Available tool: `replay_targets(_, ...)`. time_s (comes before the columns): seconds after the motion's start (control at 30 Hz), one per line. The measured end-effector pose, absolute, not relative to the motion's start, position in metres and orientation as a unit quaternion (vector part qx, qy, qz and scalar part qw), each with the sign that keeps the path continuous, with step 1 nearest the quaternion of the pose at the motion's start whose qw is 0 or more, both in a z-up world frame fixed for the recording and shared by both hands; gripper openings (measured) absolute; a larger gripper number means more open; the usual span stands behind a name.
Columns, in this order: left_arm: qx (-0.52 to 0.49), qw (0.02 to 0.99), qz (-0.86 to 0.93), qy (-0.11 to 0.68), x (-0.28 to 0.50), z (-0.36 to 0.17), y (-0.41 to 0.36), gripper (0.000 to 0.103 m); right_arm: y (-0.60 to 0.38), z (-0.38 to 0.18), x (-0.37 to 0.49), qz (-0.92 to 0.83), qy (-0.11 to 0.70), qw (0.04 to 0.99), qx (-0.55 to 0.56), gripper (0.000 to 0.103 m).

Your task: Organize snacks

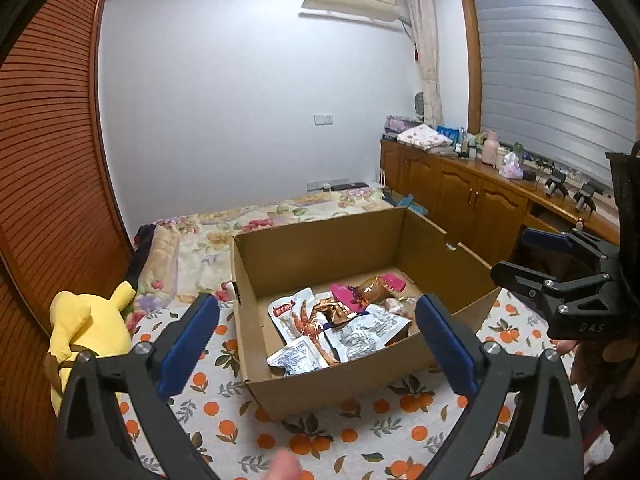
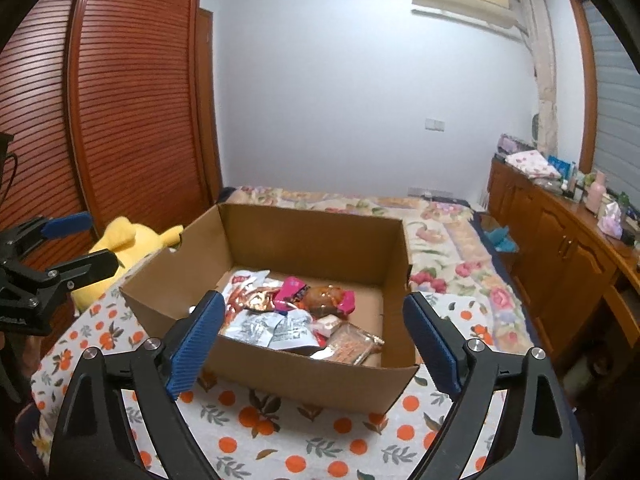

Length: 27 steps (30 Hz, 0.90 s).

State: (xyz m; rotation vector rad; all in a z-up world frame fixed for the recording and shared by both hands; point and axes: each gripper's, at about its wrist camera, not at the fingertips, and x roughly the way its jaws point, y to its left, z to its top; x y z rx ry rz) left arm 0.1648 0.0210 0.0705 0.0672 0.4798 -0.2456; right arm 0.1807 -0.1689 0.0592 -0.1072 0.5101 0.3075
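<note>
An open cardboard box (image 1: 352, 380) stands on an orange-print cloth and also shows in the right wrist view (image 2: 304, 380). Inside lie several snack packets: silver pouches (image 1: 356, 332), a chicken-feet pack (image 1: 300, 316), a pink packet (image 1: 344, 294) and a brown one (image 2: 324, 298). My left gripper (image 1: 316, 332) is open and empty, held in front of the box. My right gripper (image 2: 314, 336) is open and empty, also in front of the box. Each gripper shows at the edge of the other's view: the right one (image 1: 532, 258) and the left one (image 2: 76, 242).
A yellow plush toy (image 1: 90, 320) lies left of the box. A floral bed (image 2: 440, 232) stretches behind. A wooden cabinet (image 1: 480, 200) with bottles and clutter runs along the right. Slatted wardrobe doors (image 2: 132, 100) stand on the left.
</note>
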Motion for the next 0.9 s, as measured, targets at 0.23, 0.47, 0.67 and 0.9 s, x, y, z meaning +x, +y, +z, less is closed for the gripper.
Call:
replay_targets(0.23,0.054,0.972,-0.074,0.215,0.139,0.069,0.010,0.100,-0.171,0.069,0.161,0.131,0.235,0.962,-0.048,0.093)
replay_targets(0.47,0.038,0.972,-0.079,0.220,0.118,0.068,0.004,0.100,-0.170,0.076,0.138,0.117,0.221,0.967,-0.043,0.093)
replay_targets(0.67,0.028,0.974,-0.078,0.212,0.098,0.074,0.003,0.100,-0.170,0.080,0.117,0.102,0.206,0.972,-0.042,0.093)
replay_targets(0.9,0.022,0.976,-0.066,0.205,0.080,0.081,0.006,0.100,-0.171,0.087,0.101,0.100,0.196,0.975,-0.034,0.093)
